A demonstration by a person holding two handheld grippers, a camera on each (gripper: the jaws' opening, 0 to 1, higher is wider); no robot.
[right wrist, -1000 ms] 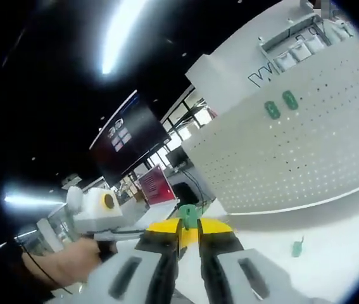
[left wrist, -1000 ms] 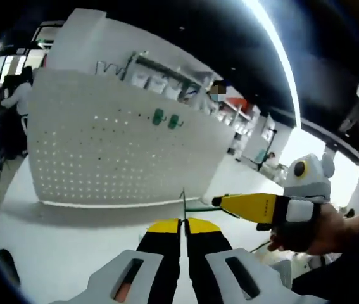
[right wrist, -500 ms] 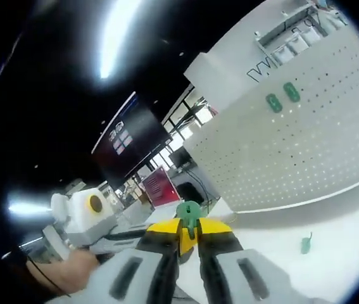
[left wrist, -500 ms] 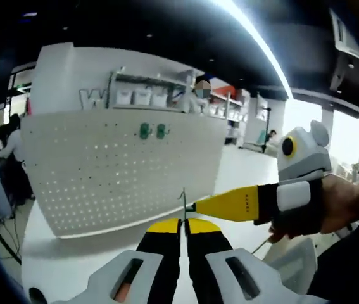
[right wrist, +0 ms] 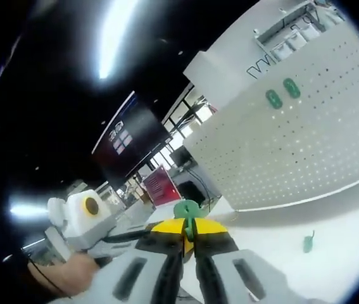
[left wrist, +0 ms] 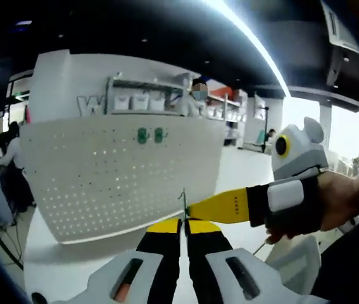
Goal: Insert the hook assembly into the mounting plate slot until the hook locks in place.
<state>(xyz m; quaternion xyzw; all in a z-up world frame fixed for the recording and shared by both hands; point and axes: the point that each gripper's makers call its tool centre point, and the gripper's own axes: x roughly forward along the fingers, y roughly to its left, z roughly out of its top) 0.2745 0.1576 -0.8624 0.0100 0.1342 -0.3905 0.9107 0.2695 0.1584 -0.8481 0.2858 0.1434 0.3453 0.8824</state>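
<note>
Left gripper view had the left gripper (left wrist: pixel 183 223) with its fingers (left wrist: pixel 166 227) pressed together on a thin metal hook wire (left wrist: pixel 183 201) that stuck straight up from between the tips. Right gripper (left wrist: pixel 195 208) came in from the right side, held by a person's hand (left wrist: pixel 331 202), its yellow tip reaching right up to that wire, touching or nearly so, hard to call. Beyond the fingers stood the white pegboard (left wrist: pixel 116 177) on the white tabletop (left wrist: pixel 59 259), with two green hook bases (left wrist: pixel 151 134) already sitting side by side near its top edge. Right gripper view showed the right gripper (right wrist: pixel 187 226) with its fingers (right wrist: pixel 207 229) closed on a green hook base piece (right wrist: pixel 187 210), the round green end poking out just past the tips. Left gripper (right wrist: pixel 81 218) showed off to the left of the fingers there, but I couldn't tell its grip from that angle. Pegboard (right wrist: pixel 293 145) was ahead and to the right, same two green bases (right wrist: pixel 282 93) up high on it. One more green hook (right wrist: pixel 308 243) lay loose on the tabletop (right wrist: pixel 331 253) off to the right of the fingers, well apart from them.
</note>
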